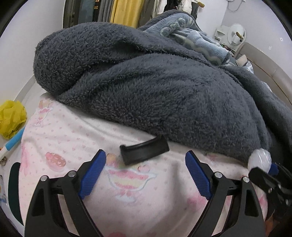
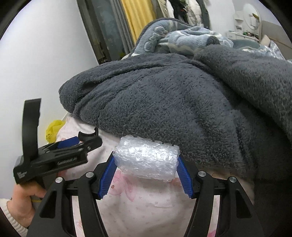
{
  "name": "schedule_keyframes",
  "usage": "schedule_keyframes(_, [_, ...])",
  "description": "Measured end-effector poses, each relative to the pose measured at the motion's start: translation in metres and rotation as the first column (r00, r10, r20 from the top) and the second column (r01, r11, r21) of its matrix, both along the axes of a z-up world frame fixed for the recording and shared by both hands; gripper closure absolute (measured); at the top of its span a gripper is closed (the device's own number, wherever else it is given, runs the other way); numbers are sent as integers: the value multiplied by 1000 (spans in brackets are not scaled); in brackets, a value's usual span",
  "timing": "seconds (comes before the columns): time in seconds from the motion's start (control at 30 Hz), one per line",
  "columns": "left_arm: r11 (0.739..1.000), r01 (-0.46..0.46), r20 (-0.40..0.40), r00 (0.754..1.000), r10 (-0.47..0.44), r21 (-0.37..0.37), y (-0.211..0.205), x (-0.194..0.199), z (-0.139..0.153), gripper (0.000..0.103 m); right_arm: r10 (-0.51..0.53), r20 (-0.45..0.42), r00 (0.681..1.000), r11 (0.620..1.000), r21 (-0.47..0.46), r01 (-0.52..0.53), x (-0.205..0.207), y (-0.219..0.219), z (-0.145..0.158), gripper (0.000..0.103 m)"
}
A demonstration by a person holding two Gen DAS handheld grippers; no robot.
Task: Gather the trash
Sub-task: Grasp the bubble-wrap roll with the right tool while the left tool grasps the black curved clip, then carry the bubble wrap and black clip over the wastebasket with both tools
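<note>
A roll of clear bubble wrap (image 2: 147,160) sits between the blue pads of my right gripper (image 2: 146,164), which is shut on it just above the pink patterned sheet (image 2: 146,206). The roll also shows at the right edge of the left wrist view (image 1: 259,160). My left gripper (image 1: 146,160) is open and empty over the sheet (image 1: 73,138). A curved black plastic piece (image 1: 144,150) lies on the sheet between and just ahead of its fingertips, at the edge of the dark grey fleece blanket (image 1: 155,87). The left gripper also shows in the right wrist view (image 2: 60,153).
The grey fleece blanket (image 2: 173,102) is heaped across the bed, with a blue patterned blanket (image 1: 197,36) behind it. A crumpled yellow plastic bag (image 1: 11,118) and a blue-and-white pen (image 1: 11,145) lie left of the bed. A wardrobe with hanging clothes (image 1: 126,11) stands behind.
</note>
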State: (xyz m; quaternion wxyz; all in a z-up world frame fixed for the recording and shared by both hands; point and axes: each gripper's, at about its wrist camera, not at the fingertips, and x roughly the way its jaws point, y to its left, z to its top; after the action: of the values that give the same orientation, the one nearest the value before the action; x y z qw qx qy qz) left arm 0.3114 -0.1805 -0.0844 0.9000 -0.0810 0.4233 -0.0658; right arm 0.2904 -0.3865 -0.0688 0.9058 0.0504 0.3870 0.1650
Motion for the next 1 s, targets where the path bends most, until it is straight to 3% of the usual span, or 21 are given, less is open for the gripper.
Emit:
schedule_keyframes(0.23, [999,-33,-8,999,33,-2,-4,10,-6,26,30,0,1000,999,16,-30,3,-3,2,39])
schedule_keyframes(0.5, [999,-49,-16,999,48,-24,3,13,-8,54,32,-18,999,999,11,-32,3,-4,0,39])
schedule_keyframes(1.0, [995,90,16,996,-90,-36,12,-24,10,57,-18,6,1000,996,83,17,-14,15,19,39])
